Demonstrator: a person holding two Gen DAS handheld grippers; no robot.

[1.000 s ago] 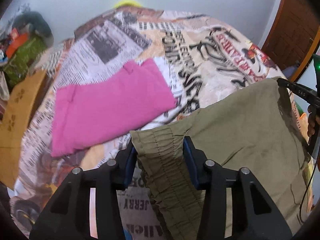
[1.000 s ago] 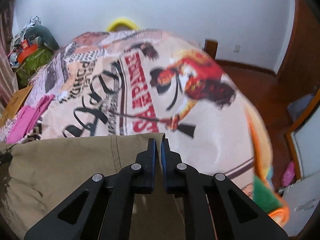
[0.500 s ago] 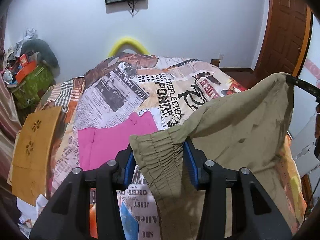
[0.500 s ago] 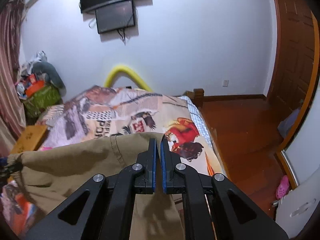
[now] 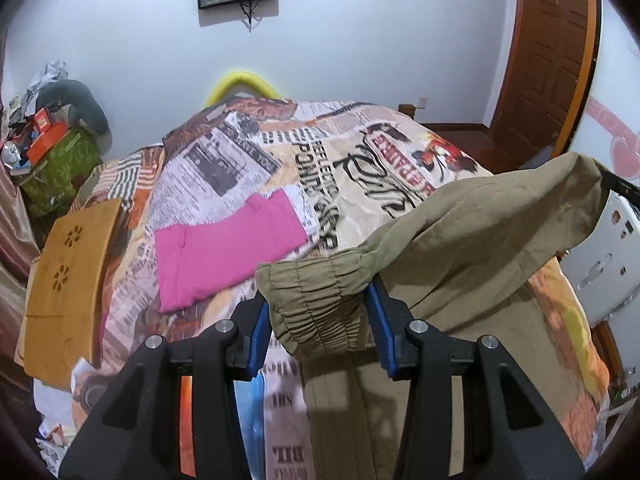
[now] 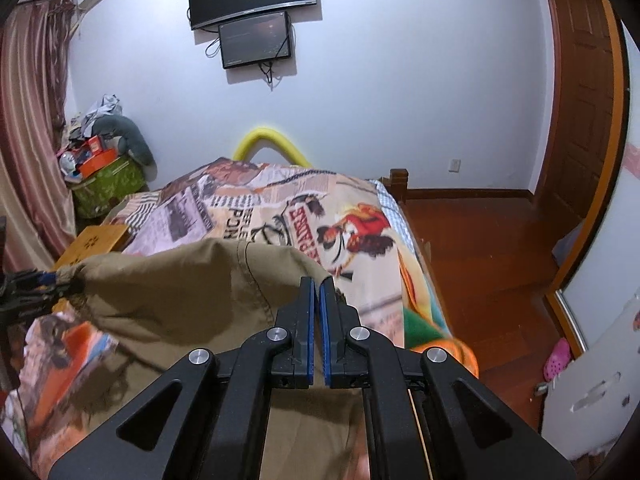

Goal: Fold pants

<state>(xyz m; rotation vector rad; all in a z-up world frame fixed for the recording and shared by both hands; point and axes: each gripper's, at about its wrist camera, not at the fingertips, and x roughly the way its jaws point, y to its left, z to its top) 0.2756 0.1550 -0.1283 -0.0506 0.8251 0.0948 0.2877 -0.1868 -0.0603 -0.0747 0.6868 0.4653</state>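
The olive pants (image 5: 472, 248) hang in the air above the near end of the bed (image 5: 360, 184), stretched between the two grippers, with the lower cloth trailing down out of view at the bottom of both pictures. The left gripper (image 5: 318, 320) has its jaws clenched on the gathered elastic waistband (image 5: 316, 300), which bunches thickly between the blue pads (so the jaws stand fairly wide apart around it). The right gripper (image 6: 318, 308) pinches the other top corner of the pants, its jaws pressed almost together with only a thin edge of fabric between them. In the left wrist view that corner rises to the far right, where a tip of the right gripper shows at the picture's edge. In the right wrist view the left gripper appears at the far left edge, holding the puckered end of the cloth.

On the bed's printed cover, left of the waistband and farther back, lies a folded pink garment (image 5: 224, 248), flat and apart from the pants. A tan wooden board (image 5: 68, 276) rests at the bed's left side. Two dark screens (image 6: 256, 12) hang on the far wall, and a wooden door (image 5: 548, 52) stands at the right.
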